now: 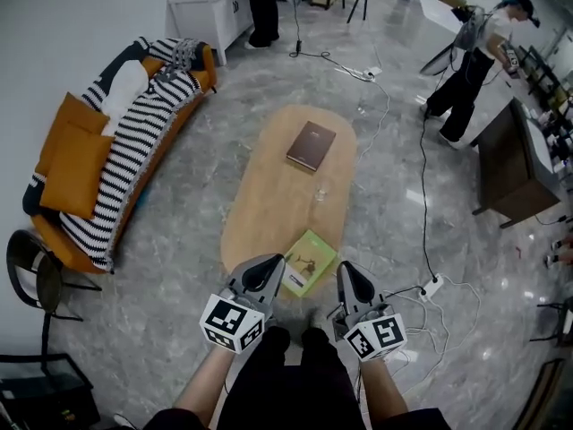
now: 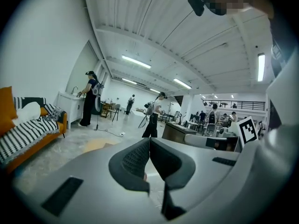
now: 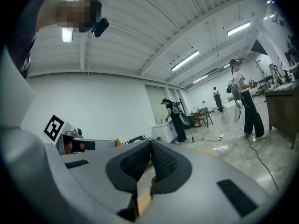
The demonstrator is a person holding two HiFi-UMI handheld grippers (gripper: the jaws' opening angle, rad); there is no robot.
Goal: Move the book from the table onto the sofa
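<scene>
A brown book [image 1: 311, 145] lies on the far half of the oval wooden table [image 1: 269, 195]. A green book [image 1: 307, 261] lies at the table's near end, between my two grippers. The orange sofa [image 1: 72, 164] with a striped blanket stands to the left of the table; it also shows at the left edge of the left gripper view as the sofa [image 2: 28, 129]. My left gripper [image 1: 273, 262] is shut and empty at the green book's left edge. My right gripper [image 1: 344, 269] is shut and empty just right of it. Both pairs of jaws meet with nothing between them: left gripper [image 2: 149, 141], right gripper [image 3: 151, 143].
A small clear glass [image 1: 321, 191] stands mid-table. Cables and a power strip [image 1: 431, 287] lie on the floor to the right. A dark desk [image 1: 510, 164] and a person [image 1: 470, 61] are at the right, a white cabinet [image 1: 210, 12] at the back, a black chair [image 1: 36, 276] beside the sofa.
</scene>
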